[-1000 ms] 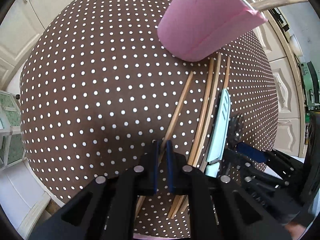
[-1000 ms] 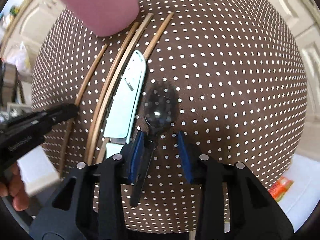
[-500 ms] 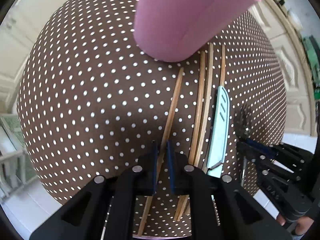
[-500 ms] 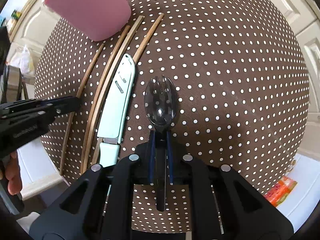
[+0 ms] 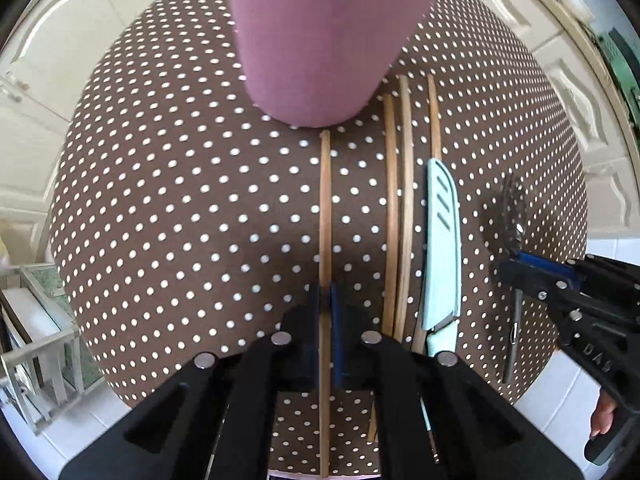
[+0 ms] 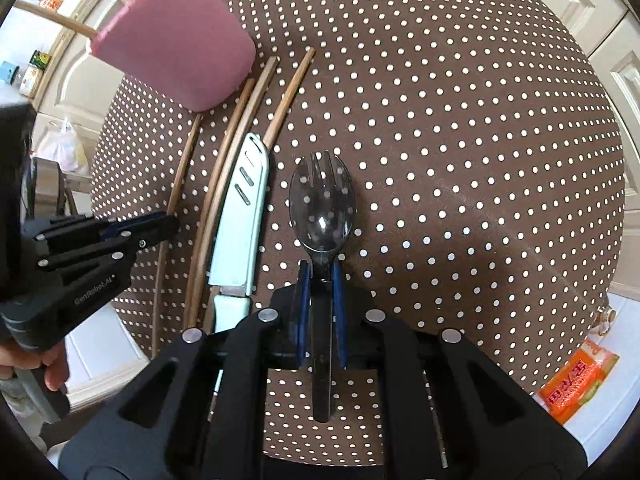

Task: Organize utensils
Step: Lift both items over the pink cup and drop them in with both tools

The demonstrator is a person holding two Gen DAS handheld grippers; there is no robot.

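A pink cup [image 5: 320,36] stands at the far side of the brown dotted table [image 5: 180,200]; it also shows in the right wrist view [image 6: 176,48]. My left gripper [image 5: 326,300] is shut on a single wooden chopstick [image 5: 325,208] that points at the cup's base. Three more chopsticks [image 5: 402,200] and a mint-green knife [image 5: 440,240] lie to its right. My right gripper [image 6: 320,284] is shut on the handle of a dark spork [image 6: 322,204], beside the knife [image 6: 240,224].
White cabinet doors [image 5: 52,40] surround the round table. A glass rack [image 5: 36,340] stands on the floor at left. An orange packet [image 6: 576,380] lies on the floor at right. Wooden utensil handles [image 6: 60,24] stick out of the cup.
My right gripper closed on the spork's handle. My left gripper, holding the chopstick, swung so the stick now points straight at the cup, which looks nearer.
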